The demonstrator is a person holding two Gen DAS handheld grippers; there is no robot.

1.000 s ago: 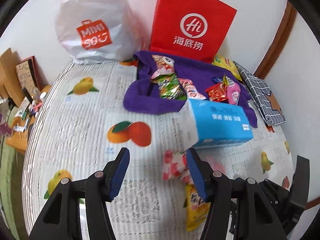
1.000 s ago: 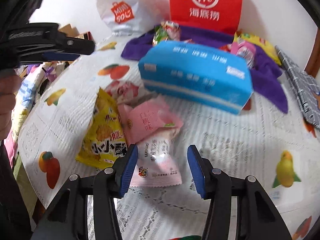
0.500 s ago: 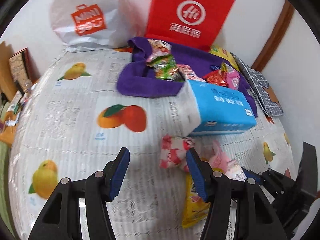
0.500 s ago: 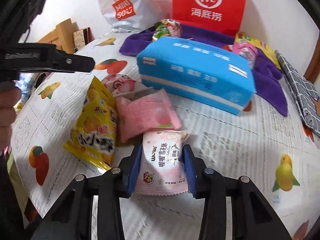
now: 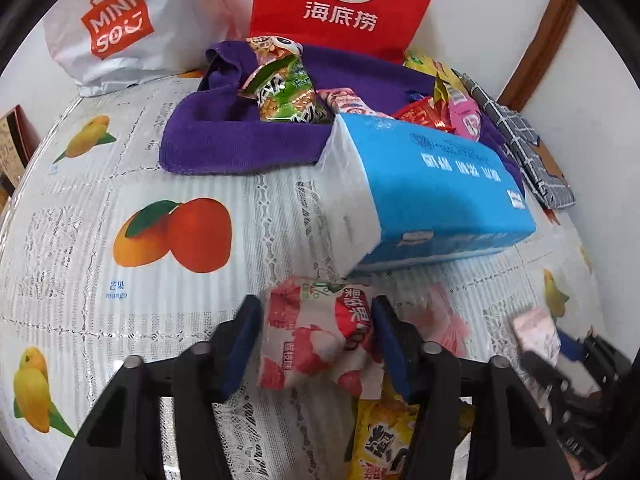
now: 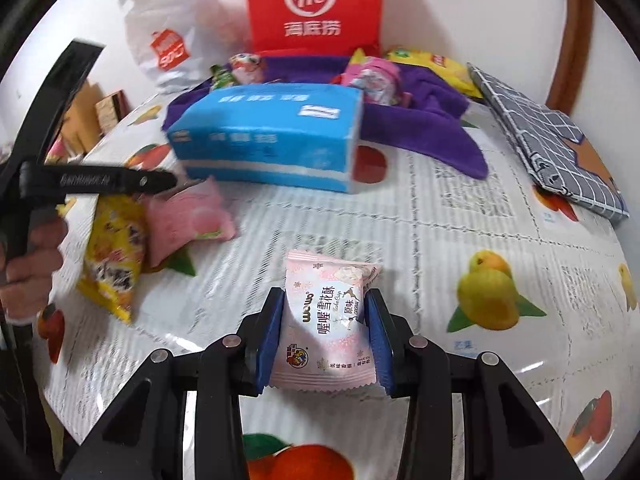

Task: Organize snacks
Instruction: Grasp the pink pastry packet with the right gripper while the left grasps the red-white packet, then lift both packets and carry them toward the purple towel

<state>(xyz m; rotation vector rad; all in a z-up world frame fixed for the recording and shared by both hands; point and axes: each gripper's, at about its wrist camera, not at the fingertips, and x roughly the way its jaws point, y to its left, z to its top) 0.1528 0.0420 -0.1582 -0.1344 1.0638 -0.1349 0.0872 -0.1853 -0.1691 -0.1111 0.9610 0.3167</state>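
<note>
Right tool (image 6: 326,330) clamps pale-pink snack pkt (image 6: 326,322), upright

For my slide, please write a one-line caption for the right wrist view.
Right hand-held gripper clamps a pale pink snack packet above the fruit-print tablecloth, blue tissue pack behind.

1. One blue rectangular tissue pack (image 6: 264,148)
2. Four plastic snack packets in front of it: red-and-white (image 5: 316,340), yellow (image 6: 114,252), peach-pink (image 6: 188,220), pale pink (image 6: 330,320)
3. Two bags behind it: red paper (image 6: 312,4), white plastic (image 5: 112,28)
4. One purple towel (image 5: 236,140)
</note>
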